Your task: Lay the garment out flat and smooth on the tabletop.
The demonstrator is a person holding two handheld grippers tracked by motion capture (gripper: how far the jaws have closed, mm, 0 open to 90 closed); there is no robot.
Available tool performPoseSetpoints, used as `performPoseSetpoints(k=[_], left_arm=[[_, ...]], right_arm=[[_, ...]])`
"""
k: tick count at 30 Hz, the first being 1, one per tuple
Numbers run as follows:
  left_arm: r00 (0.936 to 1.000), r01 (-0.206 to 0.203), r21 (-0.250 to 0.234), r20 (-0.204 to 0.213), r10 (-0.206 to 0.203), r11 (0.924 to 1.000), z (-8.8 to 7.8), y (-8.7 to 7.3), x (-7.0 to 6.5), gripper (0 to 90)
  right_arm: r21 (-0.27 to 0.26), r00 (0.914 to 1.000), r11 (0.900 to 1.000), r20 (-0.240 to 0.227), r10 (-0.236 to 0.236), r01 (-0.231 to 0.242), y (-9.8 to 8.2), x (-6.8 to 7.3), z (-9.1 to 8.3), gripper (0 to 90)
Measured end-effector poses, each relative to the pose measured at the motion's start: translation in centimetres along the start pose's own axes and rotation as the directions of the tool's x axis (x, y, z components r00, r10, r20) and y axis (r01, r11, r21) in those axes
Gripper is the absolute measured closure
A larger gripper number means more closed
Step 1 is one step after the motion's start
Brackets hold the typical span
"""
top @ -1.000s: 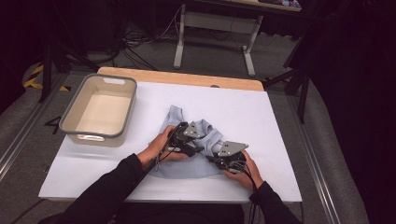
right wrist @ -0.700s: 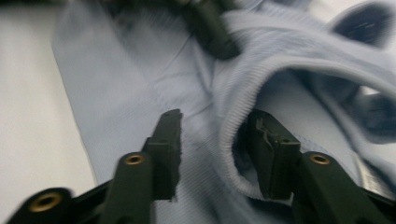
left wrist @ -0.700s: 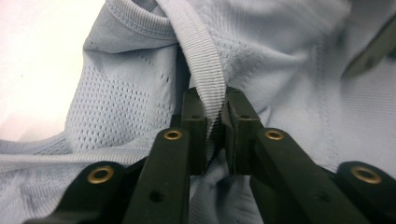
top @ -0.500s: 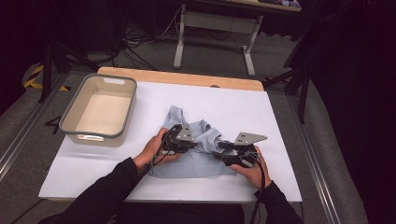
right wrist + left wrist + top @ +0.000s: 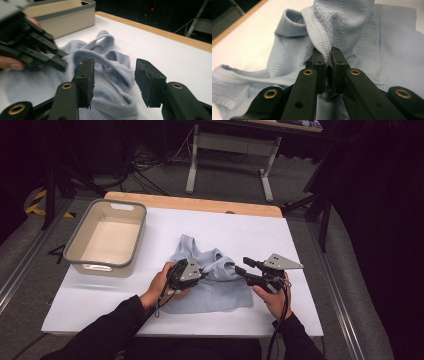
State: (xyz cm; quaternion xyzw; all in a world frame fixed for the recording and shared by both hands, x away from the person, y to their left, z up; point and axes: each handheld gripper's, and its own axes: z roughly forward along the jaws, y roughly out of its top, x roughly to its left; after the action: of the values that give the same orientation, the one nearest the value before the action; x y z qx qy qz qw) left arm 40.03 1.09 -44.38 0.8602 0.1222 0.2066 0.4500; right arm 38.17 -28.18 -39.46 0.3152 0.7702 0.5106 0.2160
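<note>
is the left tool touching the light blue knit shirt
Touching. The left gripper view shows the left tool with its jaws shut on a ribbed edge of the light blue knit shirt, the fabric pinched between the pads with no gap.

Since a second ago the left tongs (image 5: pixel 328 60) have closed onto a ribbed edge of the light blue garment (image 5: pixel 212 280), pinching the fold that now stands up between their tips. The right tongs (image 5: pixel 241 266) have let the cloth go, opened, and lifted off the garment, and now hover just beside its right edge with nothing between them.
</note>
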Motion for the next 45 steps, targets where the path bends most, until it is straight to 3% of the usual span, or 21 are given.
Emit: performPoseSetpoints(k=[5, 8, 17, 19, 23, 27, 32, 35, 39, 42, 45], left_arm=[[0.9996, -0.013, -0.026, -0.027, 0.012, 0.9996, -1.1, 0.0, -0.4, 85.4], [0.9995, -0.015, -0.029, -0.027, 0.014, 0.9995, -1.6, 0.0, -0.6, 85.6], [0.9994, -0.019, -0.031, -0.031, 0.018, 0.9993, -1.9, -0.2, -0.7, 85.7], [0.9996, -0.013, -0.036, -0.026, 0.012, 0.9993, -2.0, -0.2, -0.7, 85.8], [0.9994, -0.014, -0.039, -0.032, 0.013, 0.9991, -2.0, -0.3, -0.7, 85.7], [0.9993, -0.01, -0.051, -0.036, 0.008, 0.9987, -2.1, -0.4, -0.6, 85.5], [0.9985, 0.008, -0.069, -0.053, -0.012, 0.9976, -2.4, -0.5, -0.5, 83.1], [0.9978, 0.03, -0.075, -0.057, -0.034, 0.9967, -2.8, -0.5, 0.1, 69.5], [0.9961, 0.056, -0.1, -0.063, -0.062, 0.9935, -3.9, -0.7, 0.9, 61.4], [0.9941, 0.059, -0.087, -0.085, -0.067, 0.9945, -4.6, -1.1, 1.2, 56.5], [0.9945, 0.065, -0.059, -0.078, -0.069, 0.9962, -5.1, -1.7, 1.5, 52.8]], right_arm=[[0.081, 0.9939, 0.992, 0.053, -0.097, 0.092, 0.1, -0.7, 1.7, 51.7], [0.122, 0.9946, 0.988, 0.019, -0.102, 0.099, -0.1, -1.1, 3.0, 52.4], [0.179, 0.9836, 0.968, 0.009, -0.18, 0.176, 0.1, -0.4, 5.5, 54.3], [0.185, 0.9806, 0.964, 0.014, -0.195, 0.189, 0.0, -0.4, 5.8, 56.8], [0.194, 0.9768, 0.96, 0.028, -0.212, 0.203, 0.0, -0.4, 6.0, 72.2], [0.192, 0.967, 0.952, 0.047, -0.25, 0.237, 0.2, 0.0, 6.1, 84.1], [0.144, 0.9566, 0.953, 0.085, -0.279, 0.265, 0.9, 0.5, 5.4, 85.8], [0.111, 0.9514, 0.956, 0.116, -0.285, 0.273, 1.5, 0.5, 5.1, 86.7], [0.075, 0.9492, 0.959, 0.141, -0.281, 0.273, 2.5, 0.0, 4.7, 86.8], [0.055, 0.9501, 0.961, 0.144, -0.277, 0.272, 3.0, -0.6, 4.7, 86.8], [0.043, 0.948, 0.961, 0.155, -0.278, 0.275, 3.4, -1.3, 4.9, 86.8]])
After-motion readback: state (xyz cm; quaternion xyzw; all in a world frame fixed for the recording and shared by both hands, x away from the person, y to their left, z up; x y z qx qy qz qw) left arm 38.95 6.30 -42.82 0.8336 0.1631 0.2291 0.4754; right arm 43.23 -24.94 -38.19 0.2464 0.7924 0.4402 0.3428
